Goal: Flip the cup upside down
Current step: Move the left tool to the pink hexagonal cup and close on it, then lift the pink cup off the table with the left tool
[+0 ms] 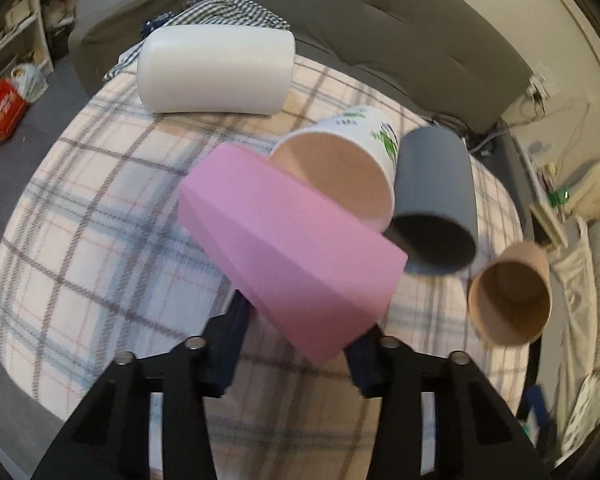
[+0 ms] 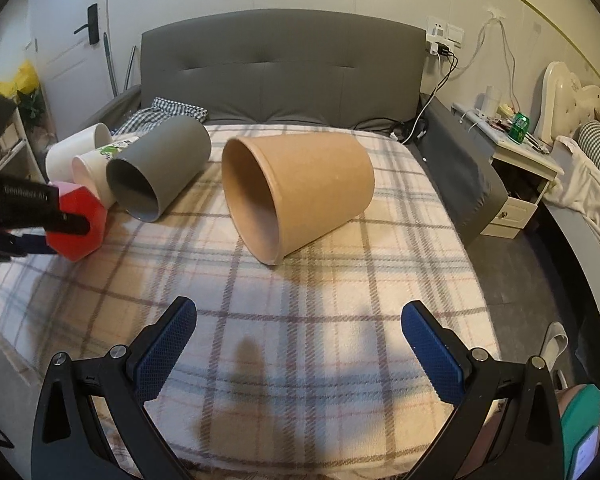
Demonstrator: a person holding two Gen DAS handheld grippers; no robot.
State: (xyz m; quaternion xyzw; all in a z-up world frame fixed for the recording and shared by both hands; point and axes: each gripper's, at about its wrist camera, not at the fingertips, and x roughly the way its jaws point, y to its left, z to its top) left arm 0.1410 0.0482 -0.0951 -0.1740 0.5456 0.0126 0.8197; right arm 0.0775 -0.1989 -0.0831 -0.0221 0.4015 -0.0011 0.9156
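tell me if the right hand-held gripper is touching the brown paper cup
Apart. The right wrist view shows the right hand-held gripper open, with bare plaid blanket between its fingertips and the brown paper cup.

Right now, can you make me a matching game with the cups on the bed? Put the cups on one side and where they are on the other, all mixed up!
Cups:
1. pink cup
2. grey cup
3. brown cup
4. plain white cup

Places:
A. lying alone in the middle of the blanket
B. farthest back, by the checked cloth
C. held in the left gripper
D. lying against the printed cup

Pairs: 1-C, 2-D, 3-A, 4-B
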